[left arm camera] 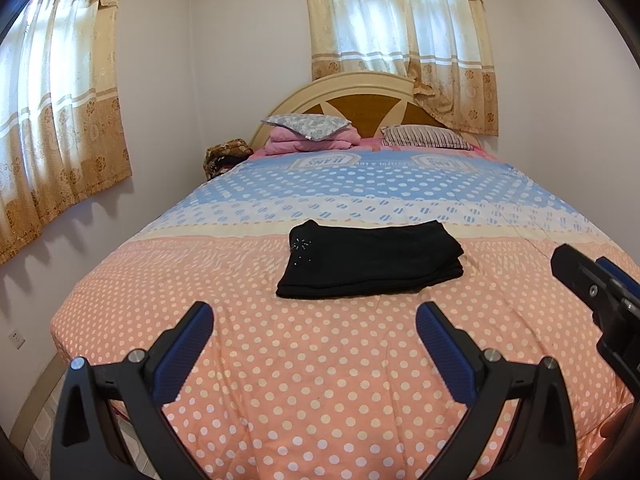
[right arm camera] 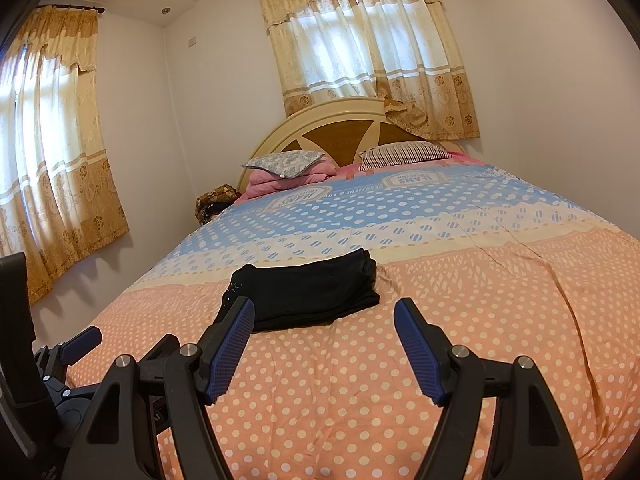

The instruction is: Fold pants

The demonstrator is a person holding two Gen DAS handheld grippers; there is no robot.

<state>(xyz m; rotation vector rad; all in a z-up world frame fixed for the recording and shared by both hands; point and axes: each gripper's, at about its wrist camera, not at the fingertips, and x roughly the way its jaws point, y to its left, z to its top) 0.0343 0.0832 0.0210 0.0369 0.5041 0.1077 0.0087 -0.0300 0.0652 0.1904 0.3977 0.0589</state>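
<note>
Already folded into a flat rectangle, the black pants (left arm camera: pixel 370 260) lie on the bedspread (left arm camera: pixel 320 380), on its peach dotted band near where the pale and blue bands begin, well short of the pillows (left arm camera: pixel 306 124) at the headboard (left arm camera: pixel 352 92). The left gripper (left arm camera: pixel 314 332) hovers over the peach band on the near side of the pants, jaws spread wide, nothing between them, the cloth apart from its fingertips. The right gripper (right arm camera: pixel 324 328) likewise stands wide and empty; in its view the pants (right arm camera: pixel 304 296) sit beyond its left finger (right arm camera: pixel 232 348), which overlaps the near corner, though contact cannot be told.
</note>
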